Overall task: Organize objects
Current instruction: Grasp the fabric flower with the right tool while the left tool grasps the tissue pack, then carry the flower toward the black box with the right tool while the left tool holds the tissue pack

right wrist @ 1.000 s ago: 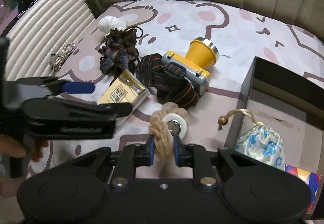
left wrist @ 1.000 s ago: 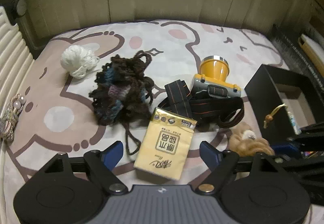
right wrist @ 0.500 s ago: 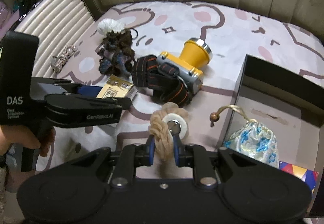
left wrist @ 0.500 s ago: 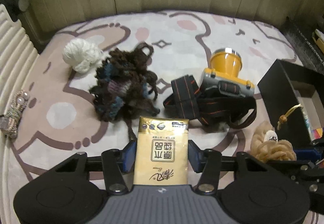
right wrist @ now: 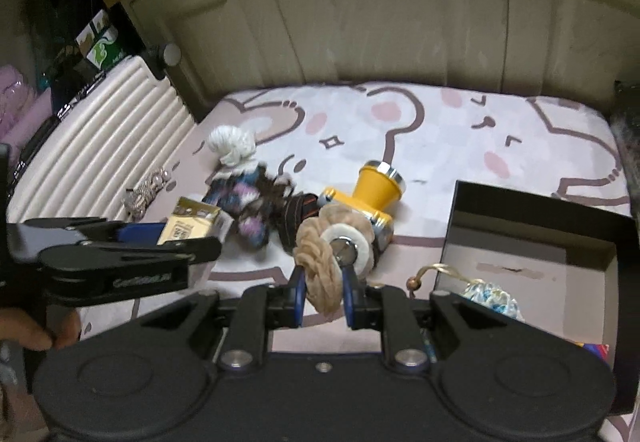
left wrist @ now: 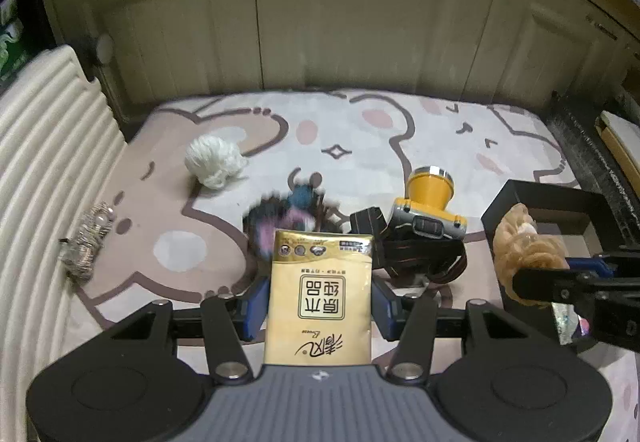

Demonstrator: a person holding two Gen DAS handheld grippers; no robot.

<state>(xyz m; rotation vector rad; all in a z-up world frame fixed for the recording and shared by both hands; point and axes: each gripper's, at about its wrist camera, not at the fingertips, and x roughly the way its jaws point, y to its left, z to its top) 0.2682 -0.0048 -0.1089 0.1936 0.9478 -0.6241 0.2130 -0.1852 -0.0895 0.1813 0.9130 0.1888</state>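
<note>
A gold tissue pack (left wrist: 320, 270) stands upright between the blue pads of my left gripper (left wrist: 319, 306), which is shut on it and holds it above the bear-print mat (left wrist: 360, 130). My right gripper (right wrist: 323, 284) is shut on a beige fluffy scrunchie with a white disc (right wrist: 320, 242), also held off the mat. In the left wrist view the scrunchie (left wrist: 520, 242) hangs beside the open black box (left wrist: 540, 198). In the right wrist view the left gripper (right wrist: 160, 238) with the pack (right wrist: 192, 226) is at the left.
On the mat lie a yellow headlamp with a dark strap (left wrist: 430, 194), a dark yarn bundle (left wrist: 288, 210), a white yarn ball (left wrist: 214, 162) and a beaded bundle (left wrist: 86, 246). A blue-white pouch (right wrist: 488, 298) sits in the box. Cream cabinet doors stand behind, a ribbed panel (left wrist: 48, 162) left.
The left jaws closed on the tissue pack and lifted it off the mat. The right gripper rose with the scrunchie. Both views now show more of the cabinets.
</note>
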